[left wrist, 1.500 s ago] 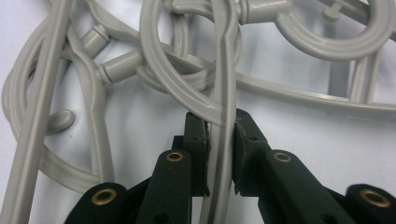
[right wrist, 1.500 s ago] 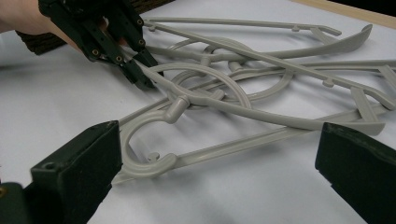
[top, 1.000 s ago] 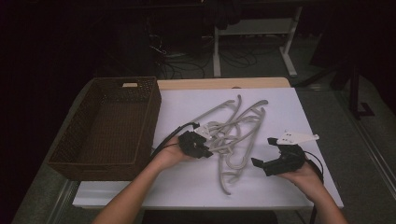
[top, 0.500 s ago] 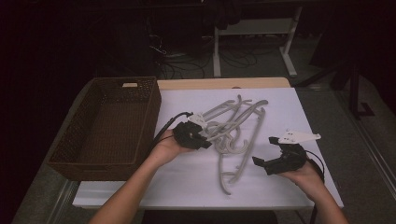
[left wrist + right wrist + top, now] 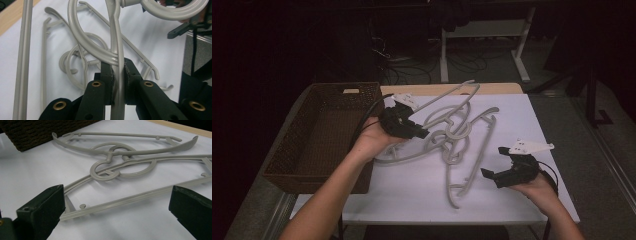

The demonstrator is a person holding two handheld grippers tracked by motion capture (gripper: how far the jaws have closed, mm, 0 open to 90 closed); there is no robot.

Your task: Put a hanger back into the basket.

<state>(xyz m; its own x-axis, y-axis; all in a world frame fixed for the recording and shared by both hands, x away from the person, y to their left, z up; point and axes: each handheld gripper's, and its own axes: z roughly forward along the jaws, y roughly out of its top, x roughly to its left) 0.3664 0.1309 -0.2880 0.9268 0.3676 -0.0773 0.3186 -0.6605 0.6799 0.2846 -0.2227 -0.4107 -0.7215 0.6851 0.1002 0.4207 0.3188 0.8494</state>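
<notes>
Clamping a grey plastic hanger [image 5: 117, 62], the left gripper [image 5: 412, 131] is risking dragging tangled hangers [image 5: 462, 135] at 3 o'clock; the right gripper [image 5: 498, 166] is hovering, jaws spread.

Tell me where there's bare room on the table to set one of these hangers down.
The white tabletop is bare along the near edge, between the wicker basket and the right gripper. The far right corner past the hanger pile is bare too. The middle is crowded with tangled hangers, and the left gripper grips one there.
</notes>
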